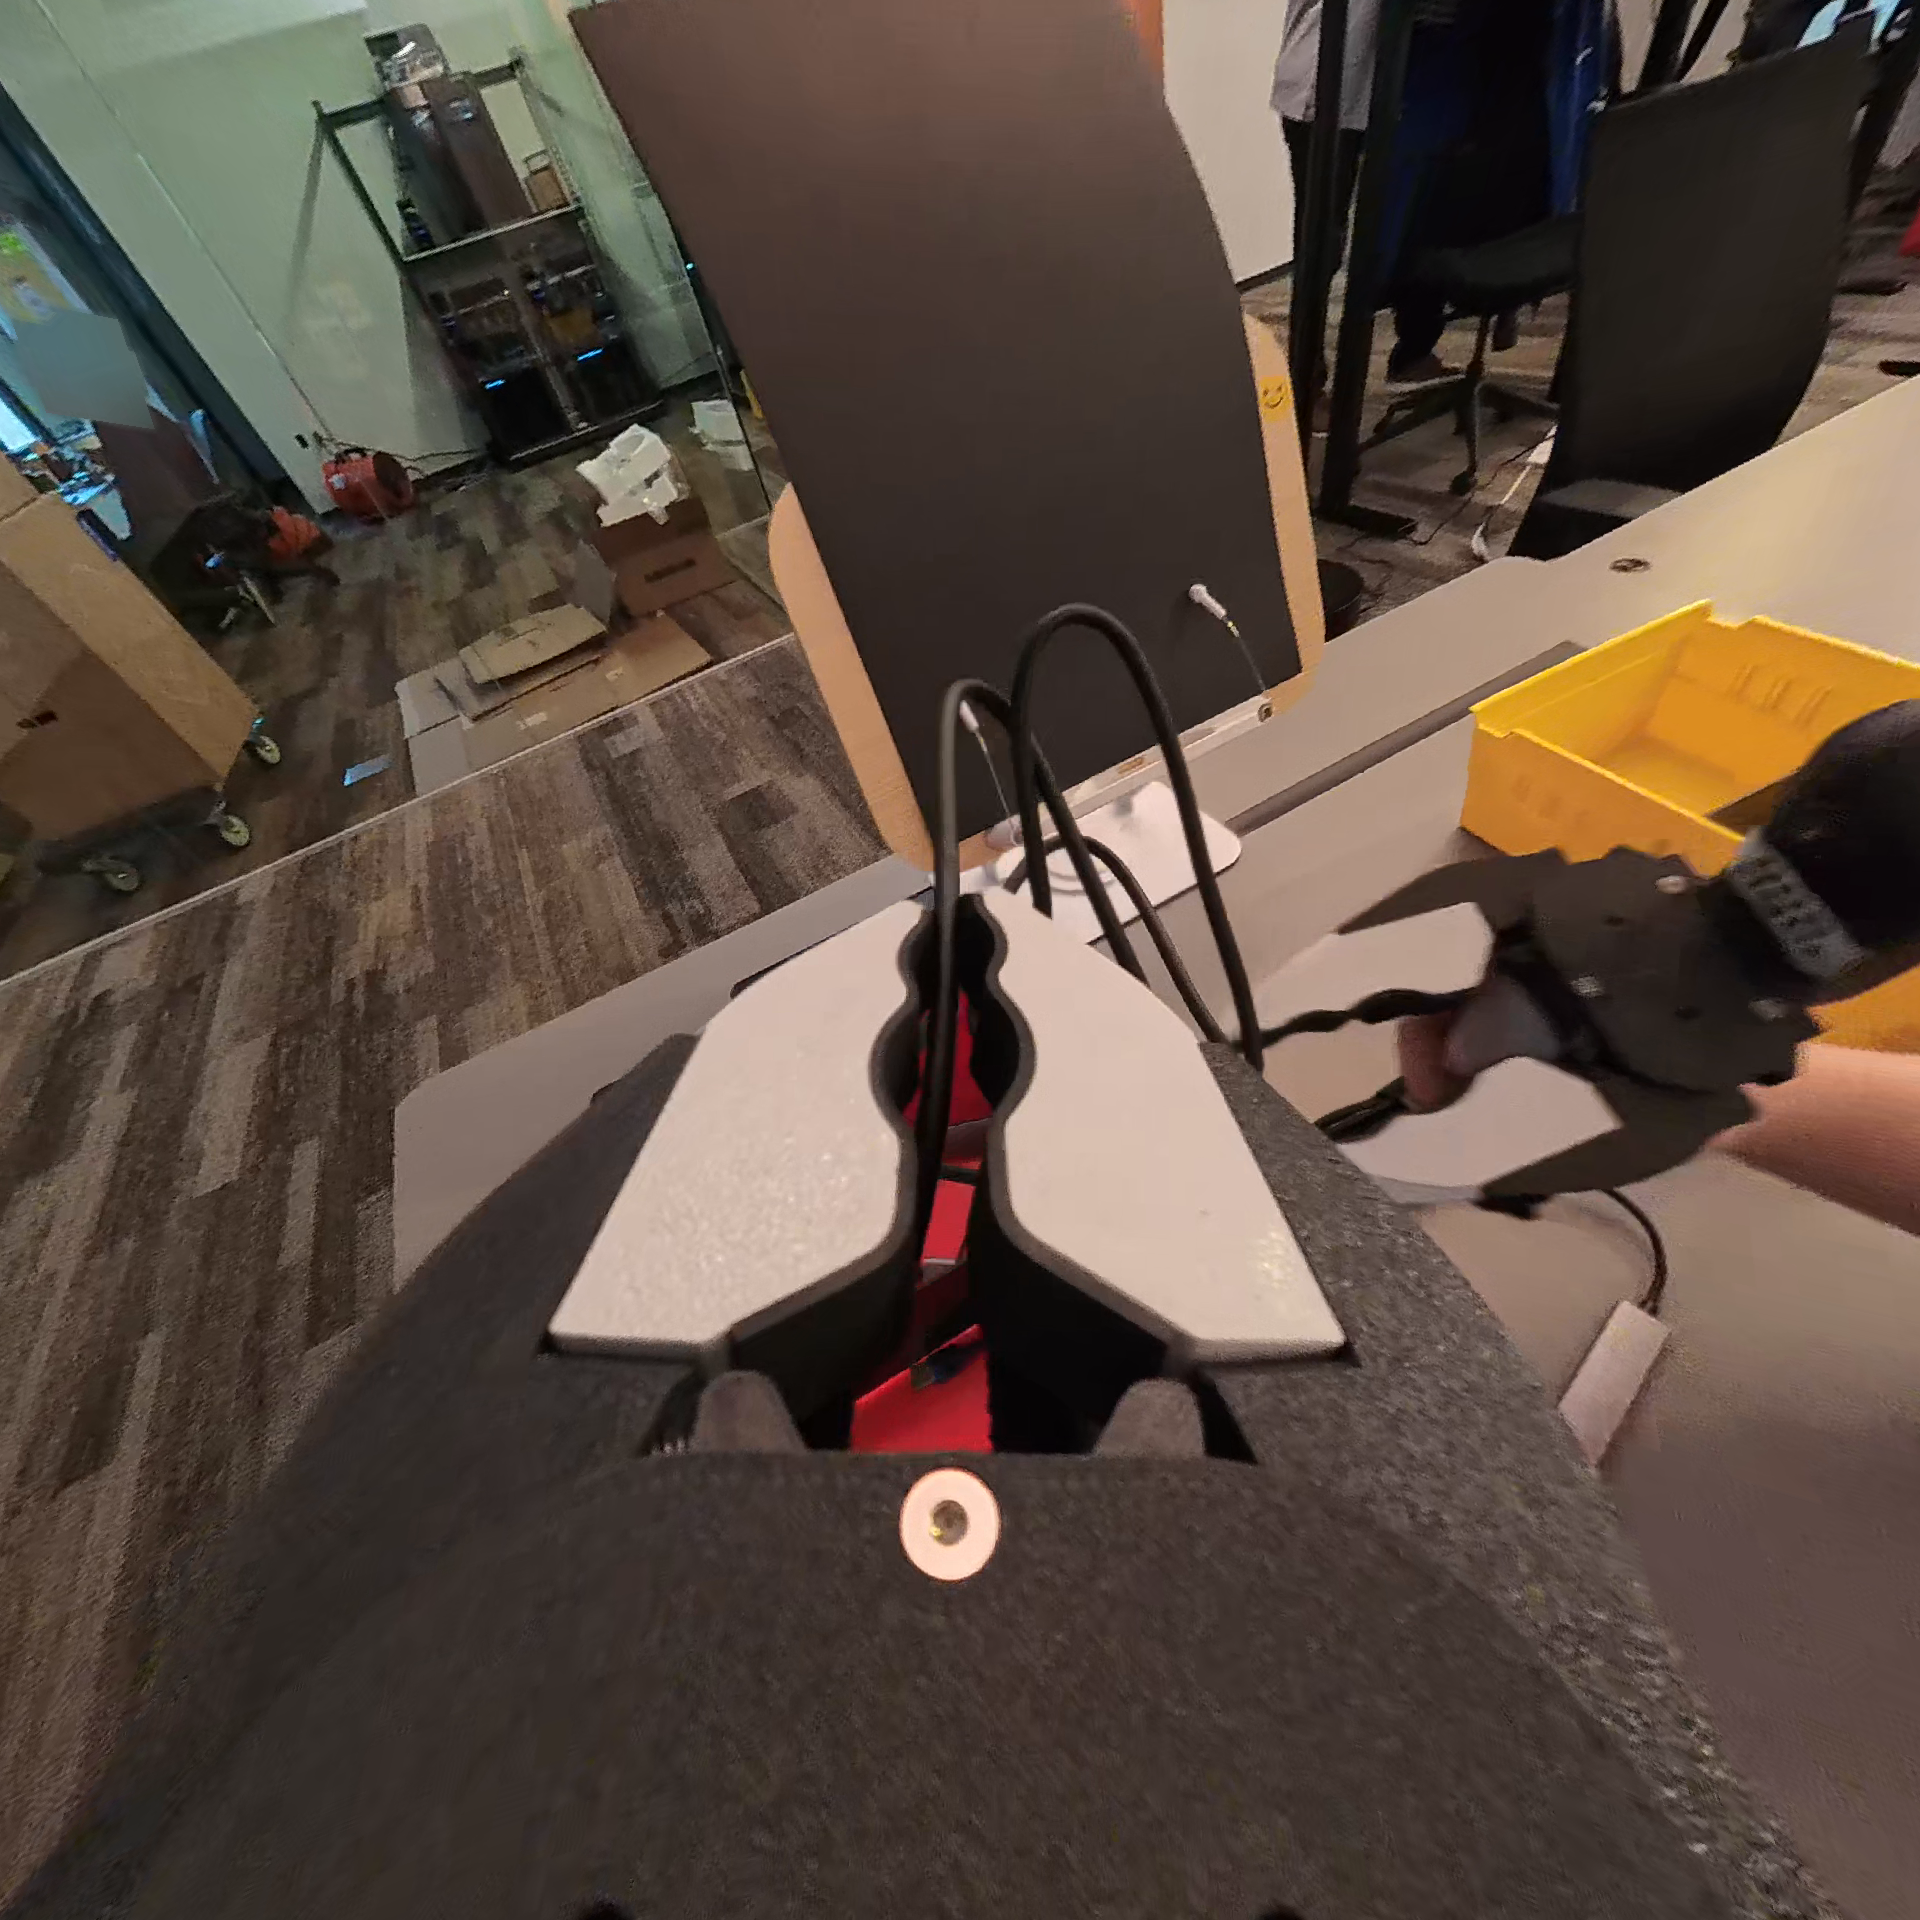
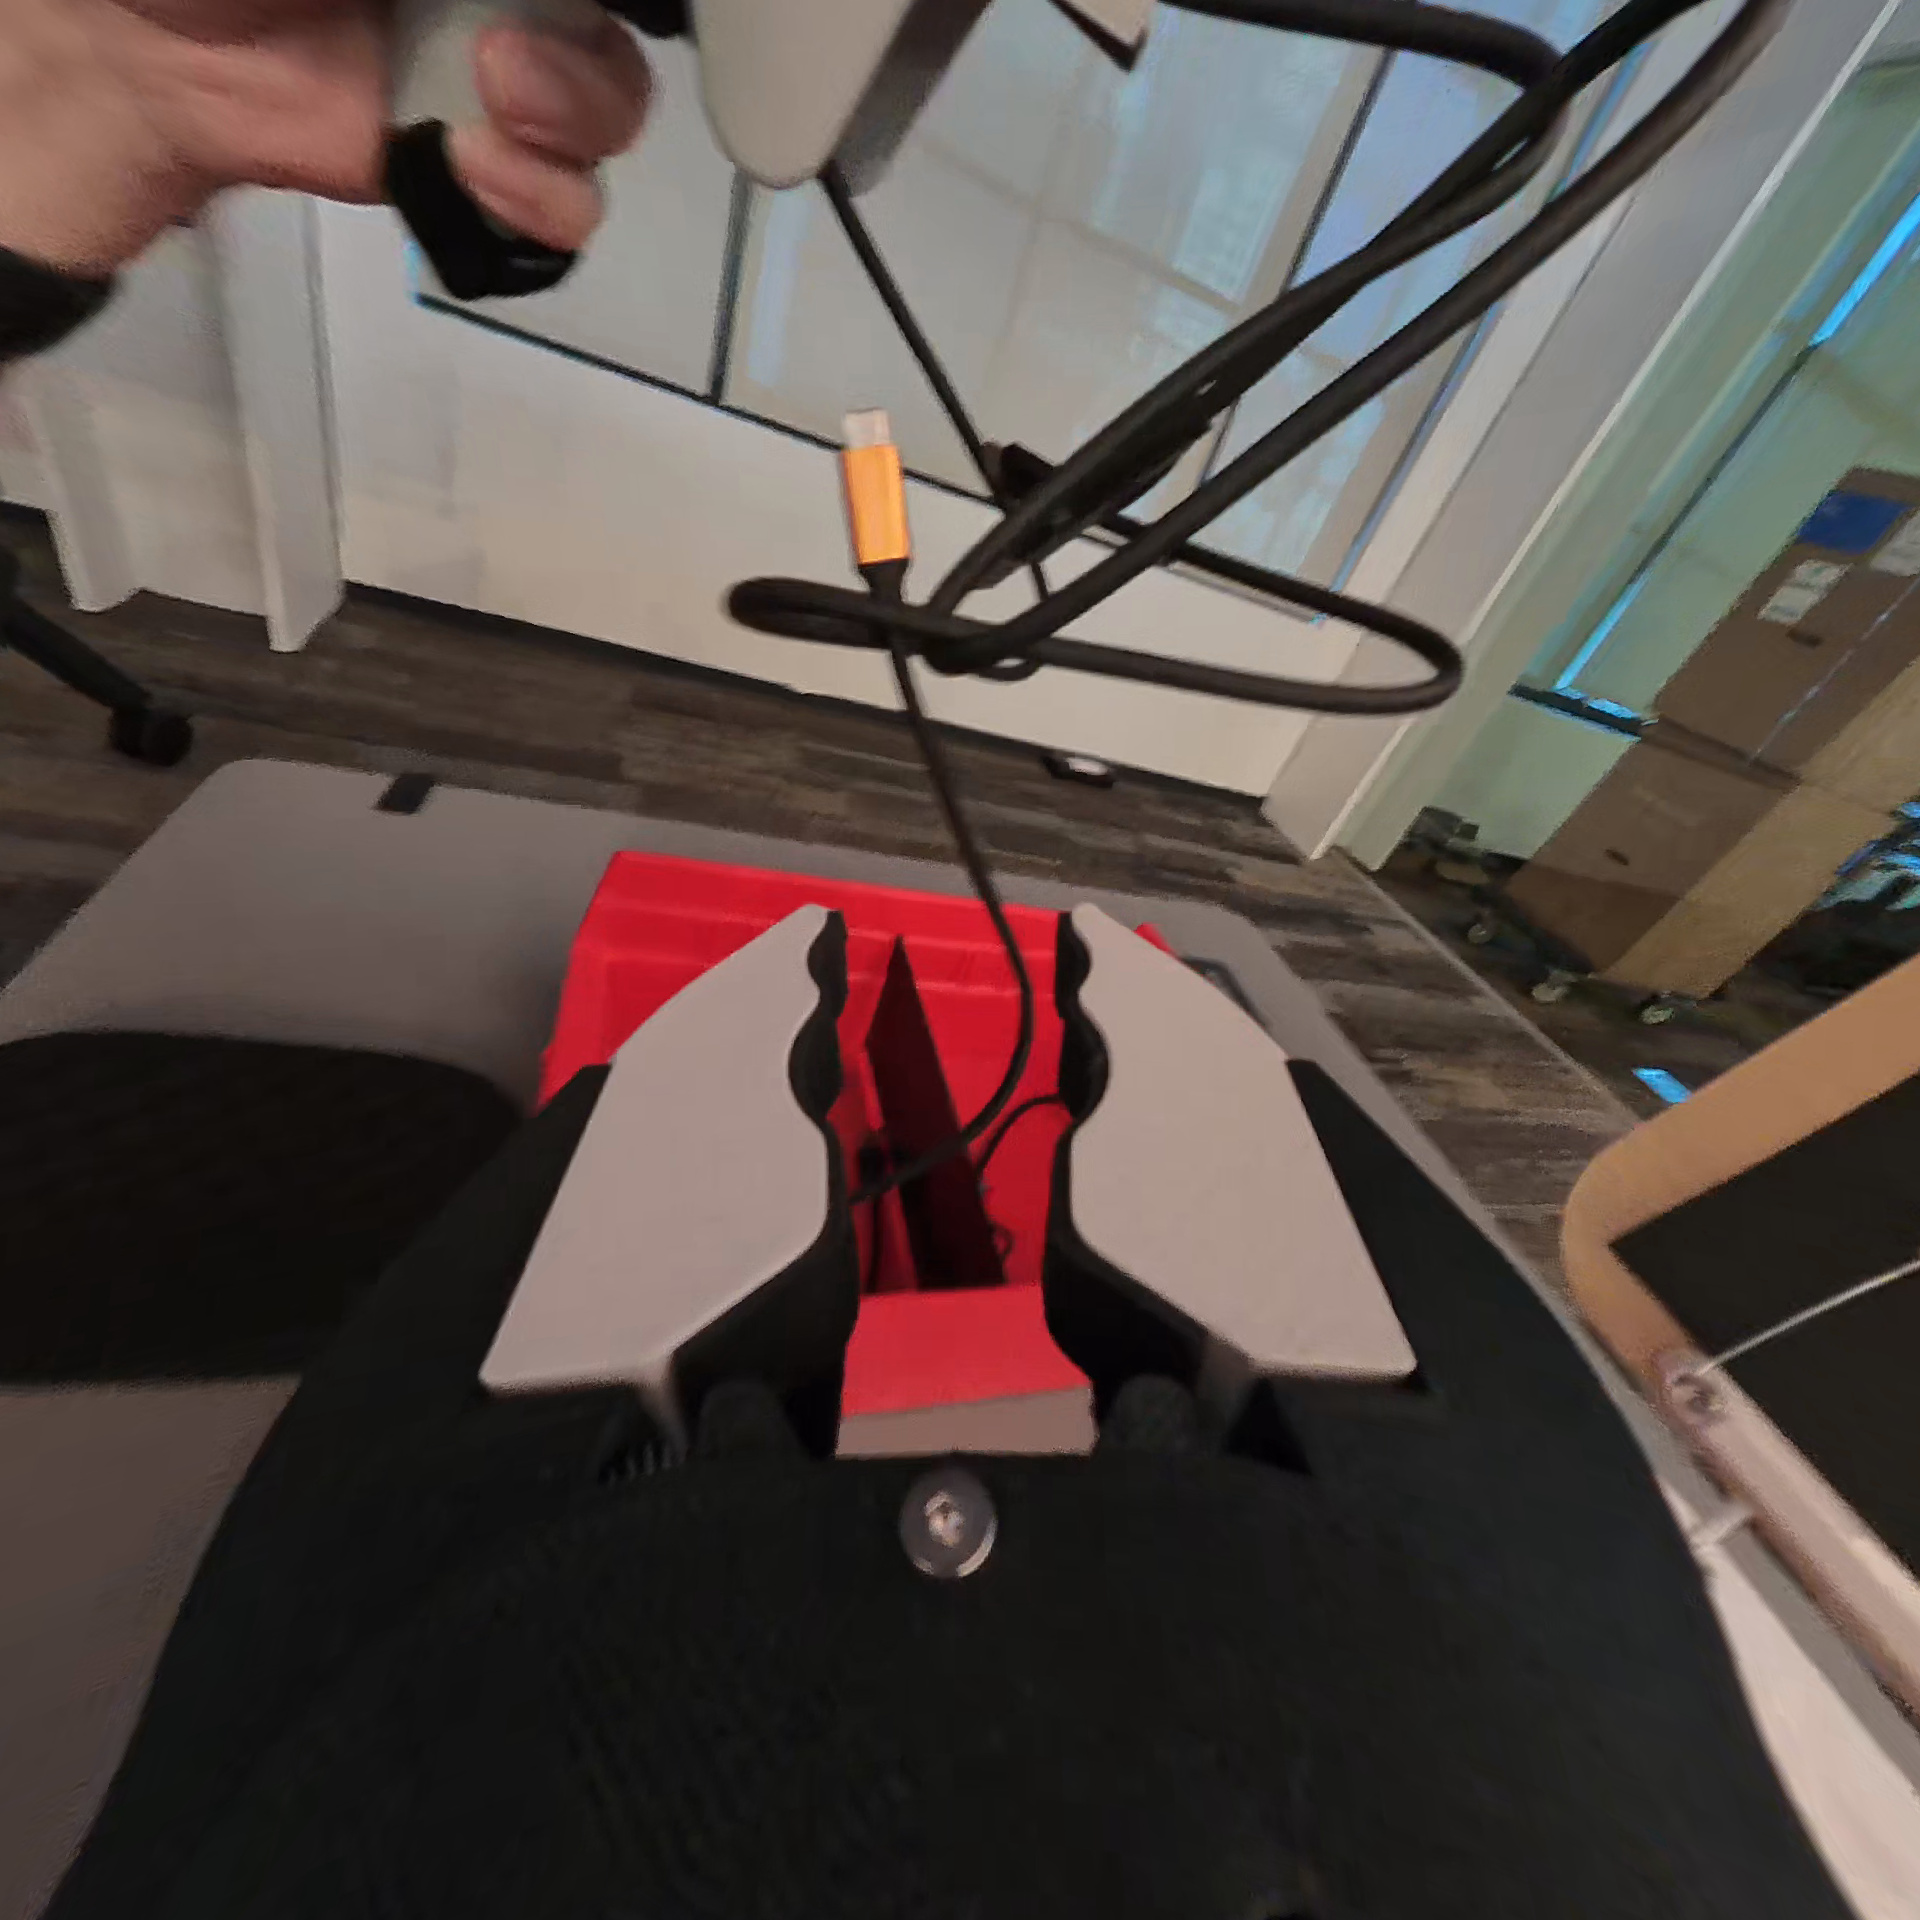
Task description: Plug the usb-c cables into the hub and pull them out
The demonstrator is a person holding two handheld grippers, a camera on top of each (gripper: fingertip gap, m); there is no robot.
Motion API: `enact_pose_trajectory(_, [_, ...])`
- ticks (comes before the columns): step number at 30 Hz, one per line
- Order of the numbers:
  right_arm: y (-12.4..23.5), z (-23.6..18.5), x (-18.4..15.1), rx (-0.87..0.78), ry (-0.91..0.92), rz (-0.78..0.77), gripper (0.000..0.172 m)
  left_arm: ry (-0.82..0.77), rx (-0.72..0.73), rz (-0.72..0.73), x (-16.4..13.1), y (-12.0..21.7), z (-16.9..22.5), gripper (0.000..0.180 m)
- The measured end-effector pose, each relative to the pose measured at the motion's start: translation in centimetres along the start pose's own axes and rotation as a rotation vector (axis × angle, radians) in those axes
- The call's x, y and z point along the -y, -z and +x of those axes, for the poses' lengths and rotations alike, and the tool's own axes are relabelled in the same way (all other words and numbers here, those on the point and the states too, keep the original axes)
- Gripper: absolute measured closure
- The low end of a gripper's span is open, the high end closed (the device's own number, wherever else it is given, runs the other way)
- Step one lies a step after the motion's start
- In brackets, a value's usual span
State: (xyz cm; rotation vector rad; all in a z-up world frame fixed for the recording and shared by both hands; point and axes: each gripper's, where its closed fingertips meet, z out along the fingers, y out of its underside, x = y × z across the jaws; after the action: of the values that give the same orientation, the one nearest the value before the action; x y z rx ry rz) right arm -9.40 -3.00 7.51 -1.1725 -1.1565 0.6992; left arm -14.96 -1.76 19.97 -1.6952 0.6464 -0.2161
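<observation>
My left gripper [image 1: 951, 920] is shut on a black cable [image 1: 940, 790] that rises between its fingertips and loops over. In the right wrist view it is at the top [image 2: 790, 94], held up by a hand, with a tangle of black cables [image 2: 1195, 488] hanging from it. An orange USB-C plug [image 2: 873, 499] points up out of the tangle. Its thin black lead [image 2: 966, 821] drops between the fingers of my right gripper [image 2: 951, 920], which is open and does not press on it. A red bin [image 2: 727, 904] lies below both grippers. A small grey block [image 1: 1616, 1371] lies on the table.
A yellow bin [image 1: 1621, 727] stands on the grey table [image 1: 1766, 1558] at the right. A dark board on a metal foot [image 1: 987, 364] stands behind the cables. A black mat [image 2: 208, 1195] lies left of the red bin. Carpeted floor lies beyond the table edge. The grippers' ends are close to 15 cm from one another. The left gripper is farther from the small grey block [image 1: 1616, 1371], some 40 cm, than the right, some 25 cm.
</observation>
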Motion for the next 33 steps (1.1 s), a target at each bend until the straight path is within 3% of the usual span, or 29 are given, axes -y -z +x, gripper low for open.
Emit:
enact_pose_trajectory(6, [-4.3, 0.9, -0.4, -0.060, 0.013, 0.034, 0.134, -0.012, -0.041, 0.012, 0.7, 0.4, 0.7, 0.177])
enact_pose_trajectory(7, [-5.0, 0.8, -0.7, -0.061, 0.006, 0.027, 0.139, -0.015, -0.044, 0.010, 0.6, 0.4, 0.8, 0.177])
enact_pose_trajectory(8, [-5.4, 0.5, -1.0, -0.048, 0.005, 0.020, 0.160, -0.016, -0.045, 0.009, 0.5, 0.4, 0.7, 0.177])
enact_pose_trajectory(10, [-6.0, 0.0, -1.7, -0.032, 0.002, 0.000, 0.167, -0.022, -0.017, 0.011, 0.4, 0.7, -0.1, 0.177])
enact_pose_trajectory(17, [-7.3, 1.0, -9.3, -0.016, -0.139, -0.376, 0.164, 0.015, 0.092, 0.046, -1.1, 3.6, -4.2, 0.177])
enact_pose_trajectory(19, [-7.6, 0.5, -9.7, 0.015, -0.140, -0.403, 0.148, 0.014, 0.103, 0.037, -1.8, 3.8, -4.5, 0.177])
enact_pose_trajectory(25, [-6.1, 0.4, -6.1, 0.052, -0.176, -0.277, 0.126, -0.067, 0.172, 0.009, -2.6, 4.1, -4.3, 0.177])
enact_pose_trajectory(30, [-1.7, 3.1, 3.7, -0.051, -0.233, -0.009, 0.129, -0.162, 0.154, -0.014, -2.6, 2.8, -1.4, 0.177])
enact_pose_trajectory(33, [-0.2, 3.6, 7.1, -0.031, -0.329, -0.023, 0.125, -0.218, 0.102, -0.002, -1.8, 1.3, 1.9, 0.177])
